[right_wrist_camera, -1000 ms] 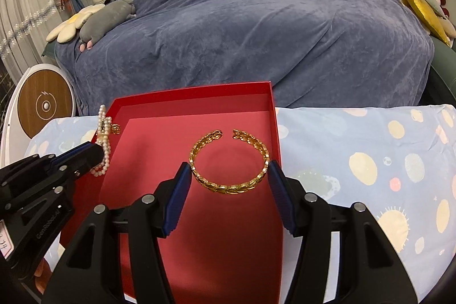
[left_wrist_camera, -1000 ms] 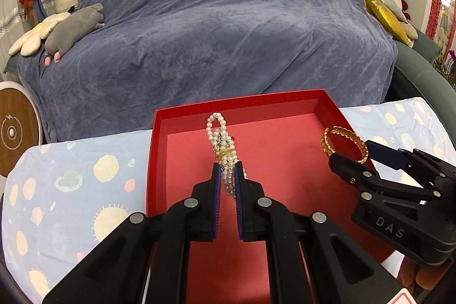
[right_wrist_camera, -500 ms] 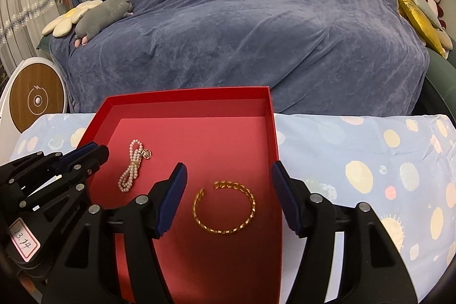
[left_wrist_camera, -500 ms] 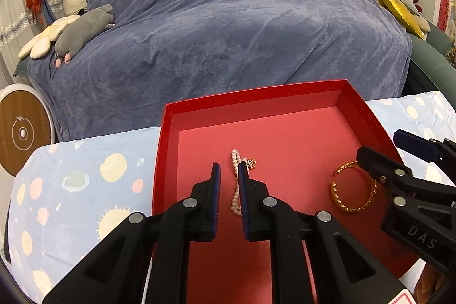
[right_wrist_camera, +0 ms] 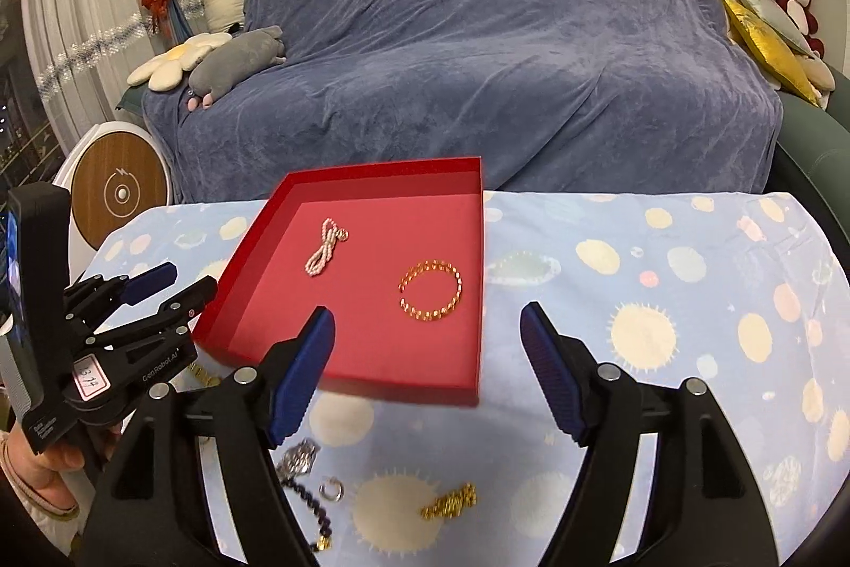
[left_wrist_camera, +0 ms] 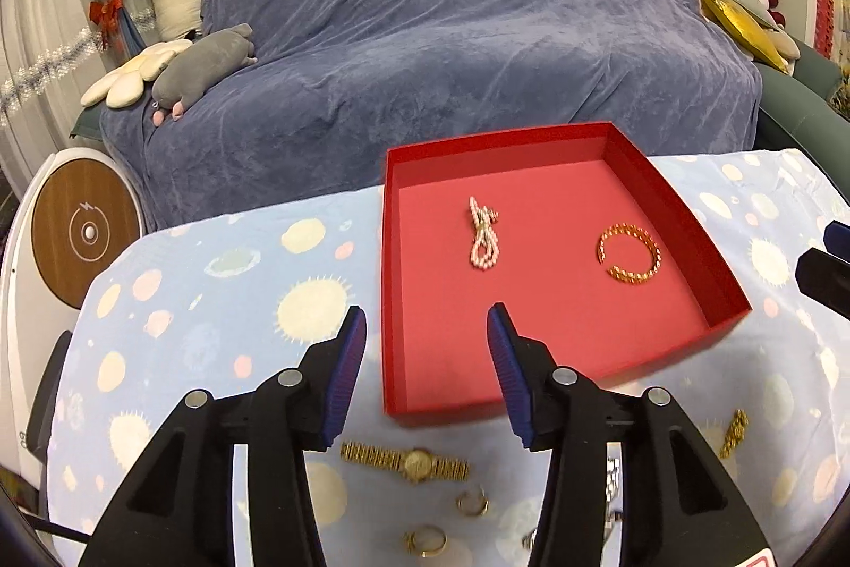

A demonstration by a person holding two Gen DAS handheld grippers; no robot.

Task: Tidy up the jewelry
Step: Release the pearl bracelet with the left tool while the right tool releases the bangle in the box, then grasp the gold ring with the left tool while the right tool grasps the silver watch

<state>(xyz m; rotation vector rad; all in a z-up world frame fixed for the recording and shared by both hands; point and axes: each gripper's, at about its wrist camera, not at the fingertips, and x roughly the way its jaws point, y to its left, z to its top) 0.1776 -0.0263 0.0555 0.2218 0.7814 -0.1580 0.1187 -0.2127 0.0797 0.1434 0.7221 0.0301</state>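
A red tray (left_wrist_camera: 728, 301) (right_wrist_camera: 255, 243) lies on the patterned cloth. In it lie a pearl bracelet (left_wrist_camera: 482, 233) (right_wrist_camera: 324, 248) and a gold open bangle (left_wrist_camera: 629, 252) (right_wrist_camera: 431, 290). My left gripper (left_wrist_camera: 426, 365) (right_wrist_camera: 170, 288) is open and empty above the tray's near left corner. My right gripper (right_wrist_camera: 427, 365) is open and empty above the tray's near right edge. On the cloth in front of the tray lie a gold watch (left_wrist_camera: 406, 460), two rings (left_wrist_camera: 472, 502), a gold chain piece (left_wrist_camera: 734, 431) (right_wrist_camera: 450, 502), a silver chain (right_wrist_camera: 297, 455) and a dark bead string (right_wrist_camera: 313, 508).
A sofa under a blue-grey cover (left_wrist_camera: 451, 51) stands behind the table, with plush toys (left_wrist_camera: 202, 67) on its left and cushions (left_wrist_camera: 738, 9) on its right. A round white and wood device (left_wrist_camera: 79, 237) stands at the left.
Both grippers have let go of the pearl bracelet and the gold bangle, which now lie in the tray. Both have opened and pulled back and up towards the near side.
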